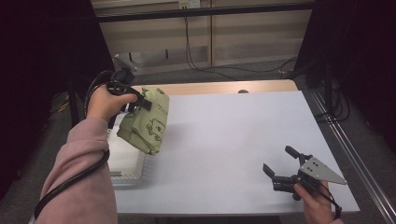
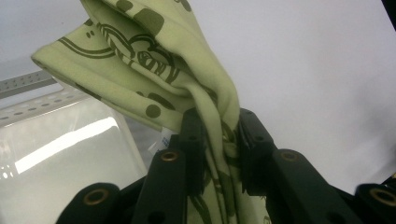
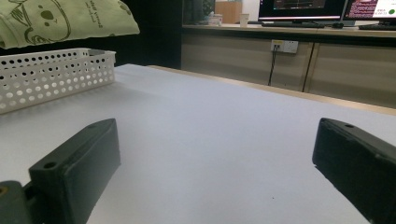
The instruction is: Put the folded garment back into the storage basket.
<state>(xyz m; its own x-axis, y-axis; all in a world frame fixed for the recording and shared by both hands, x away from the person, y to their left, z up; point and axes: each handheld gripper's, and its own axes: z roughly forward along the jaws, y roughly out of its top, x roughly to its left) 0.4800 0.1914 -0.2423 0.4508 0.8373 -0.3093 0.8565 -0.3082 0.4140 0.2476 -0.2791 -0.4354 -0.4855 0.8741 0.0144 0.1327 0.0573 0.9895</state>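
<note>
1. At the far left of the surface [image 1: 233, 130], the left hand-held gripper [image 1: 140, 103] pinches a bunched fold of the pale green printed cloth [image 1: 147, 122], lifted clear of the surface.
2. In the left gripper view, the two black jaws stand close together with the cloth [image 2: 140, 51] gathered between them, the fabric pressed at both pads and spilling upward past the tips.
3. The cloth hangs folded over itself above the near-left edge of the surface, partly over the white perforated basket [image 1: 128, 163] that sits at that left edge.
4. The basket's rim shows under the cloth in the left gripper view [image 2: 28, 84], and the right gripper view shows its holed side wall [image 3: 51, 74] with the cloth [image 3: 65, 18] above it.
5. At the near right, the right hand-held gripper [image 1: 280, 163] rests low over the surface with its jaws spread wide and nothing between them.
6. In the right gripper view, the two jaws stand well apart with bare white surface [image 3: 210, 154] between.
7. The two grippers are well apart, on opposite sides of the surface.
</note>
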